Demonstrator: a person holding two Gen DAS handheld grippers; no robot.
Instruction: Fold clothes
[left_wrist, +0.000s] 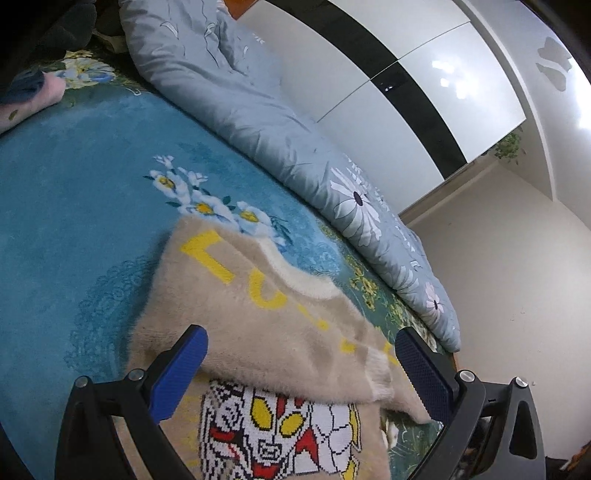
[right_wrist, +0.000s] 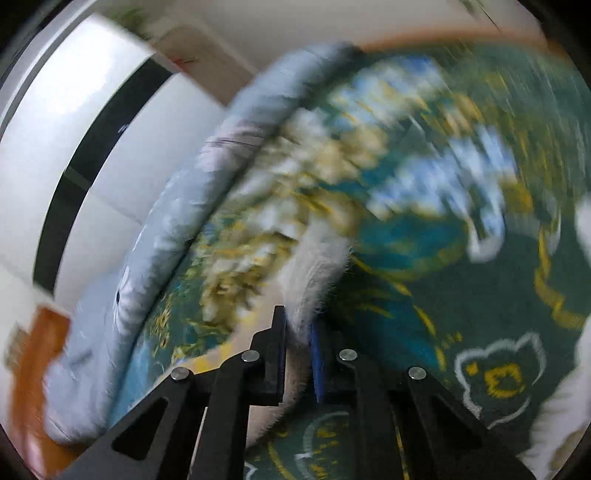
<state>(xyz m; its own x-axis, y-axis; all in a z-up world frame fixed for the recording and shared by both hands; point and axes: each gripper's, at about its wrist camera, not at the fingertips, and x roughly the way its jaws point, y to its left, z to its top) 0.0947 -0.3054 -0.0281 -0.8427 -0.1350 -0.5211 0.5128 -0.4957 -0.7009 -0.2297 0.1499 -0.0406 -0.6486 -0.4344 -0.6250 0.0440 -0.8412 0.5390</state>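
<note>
On the left of the bed, the blue floral blanket (left_wrist: 74, 206) lay bare, with a rolled grey-blue quilt (left_wrist: 258, 122) along its far side. The beige fuzzy sweater (left_wrist: 258, 314) lay on the blanket, one part folded over its cartoon front. The left gripper (left_wrist: 301, 373) hovered just above it, jaws spread wide and holding nothing. Further right, the right gripper (right_wrist: 297, 354) had its jaws pinched narrow on a fluffy pale edge of the sweater (right_wrist: 314, 273), in a heavily blurred view. To fold well, the right hand probably needed to carry that edge across low and evenly, while the left pressed the body flat so the pile did not drag or bunch.
</note>
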